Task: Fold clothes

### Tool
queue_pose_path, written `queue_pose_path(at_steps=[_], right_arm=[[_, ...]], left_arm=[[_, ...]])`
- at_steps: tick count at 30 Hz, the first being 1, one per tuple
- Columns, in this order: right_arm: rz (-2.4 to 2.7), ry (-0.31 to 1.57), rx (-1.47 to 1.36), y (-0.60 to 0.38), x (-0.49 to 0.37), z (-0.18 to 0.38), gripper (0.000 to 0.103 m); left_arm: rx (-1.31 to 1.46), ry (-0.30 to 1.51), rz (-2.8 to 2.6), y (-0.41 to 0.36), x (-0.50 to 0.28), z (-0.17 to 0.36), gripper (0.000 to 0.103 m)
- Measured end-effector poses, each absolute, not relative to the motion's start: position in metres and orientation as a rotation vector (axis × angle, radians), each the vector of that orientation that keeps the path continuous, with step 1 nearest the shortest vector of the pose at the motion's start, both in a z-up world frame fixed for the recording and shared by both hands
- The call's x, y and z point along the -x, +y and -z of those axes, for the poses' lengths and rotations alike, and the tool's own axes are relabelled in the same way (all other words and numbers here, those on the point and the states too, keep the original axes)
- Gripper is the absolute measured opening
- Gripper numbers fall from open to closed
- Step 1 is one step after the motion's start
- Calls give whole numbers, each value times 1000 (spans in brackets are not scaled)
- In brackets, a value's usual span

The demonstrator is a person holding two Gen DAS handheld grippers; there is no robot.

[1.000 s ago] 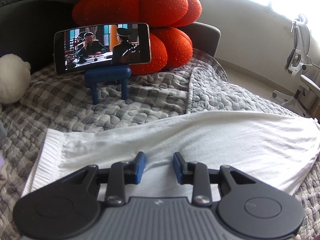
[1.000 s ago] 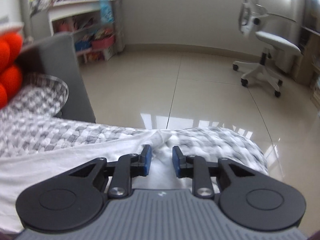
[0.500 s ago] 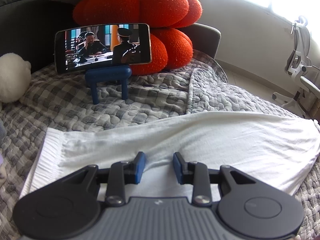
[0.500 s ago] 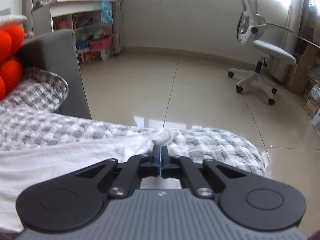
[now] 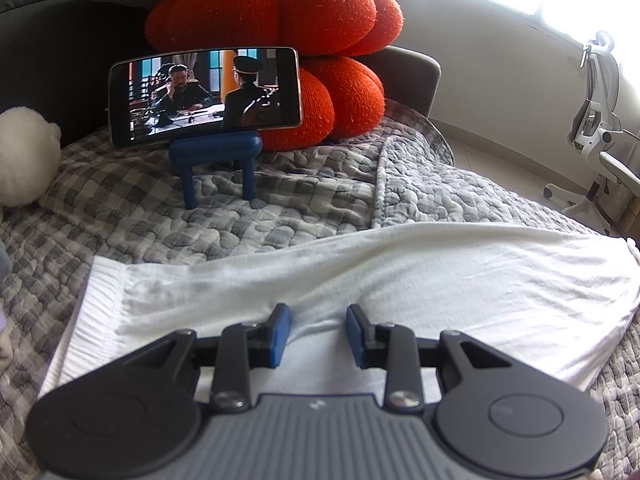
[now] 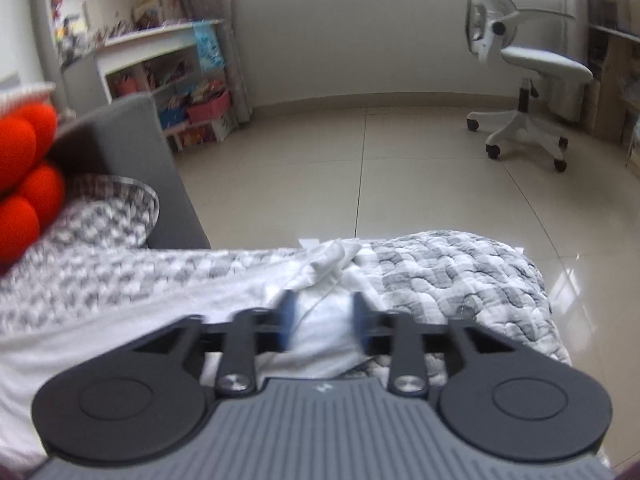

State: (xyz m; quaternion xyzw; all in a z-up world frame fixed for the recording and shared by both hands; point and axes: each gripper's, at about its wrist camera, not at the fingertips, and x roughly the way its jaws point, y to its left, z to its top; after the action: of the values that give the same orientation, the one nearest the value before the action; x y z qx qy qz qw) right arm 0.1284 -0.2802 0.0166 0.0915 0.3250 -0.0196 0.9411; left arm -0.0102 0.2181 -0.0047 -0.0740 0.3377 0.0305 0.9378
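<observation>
Right tool [image 6: 322,320] jaws just reopened, blurred, prob. off white garment [image 6: 316,280] end; left tool [image 5: 318,334] open. Next: regrip for fold.

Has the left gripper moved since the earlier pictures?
No. The left gripper sits at the same spot over the white garment, and the phone is framed alike.
</observation>
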Motion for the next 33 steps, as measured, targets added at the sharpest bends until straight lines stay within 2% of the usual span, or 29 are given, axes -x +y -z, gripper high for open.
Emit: queue_pose_path(at_steps=[3,4,6,8,10,16,23,27,30,33], right_arm=[[61,686,-206,-286,-142,-15,38],[54,696,-219,-288,-146,-13,30],[45,705,-209,-289,-153,-12,23],[37,707,-179,-285,-158,-13,22],[30,712,-138,-280,-162,-14,9],[61,681,-69,-279,-156,-18,9],[26,681,-165,-286,-154,-11,11],[13,684,-175,-283,-158,-11,16],[6,690,-118,-278,-161,-12,4],[13,671,-90,-276,-155,-18,3]], left_arm=[[149,690,-61,218,10,5,32],[148,690,-60,218,10,5,32],[146,690,-59,218,10,5,32],[144,690,-58,218,10,5,32],[144,690,-58,218,10,5,32],[143,690,-58,218,10,5,32],[142,690,-57,218,10,5,32],[141,690,-57,218,10,5,32],[138,688,-57,218,11,5,32],[140,687,-56,218,10,6,32]])
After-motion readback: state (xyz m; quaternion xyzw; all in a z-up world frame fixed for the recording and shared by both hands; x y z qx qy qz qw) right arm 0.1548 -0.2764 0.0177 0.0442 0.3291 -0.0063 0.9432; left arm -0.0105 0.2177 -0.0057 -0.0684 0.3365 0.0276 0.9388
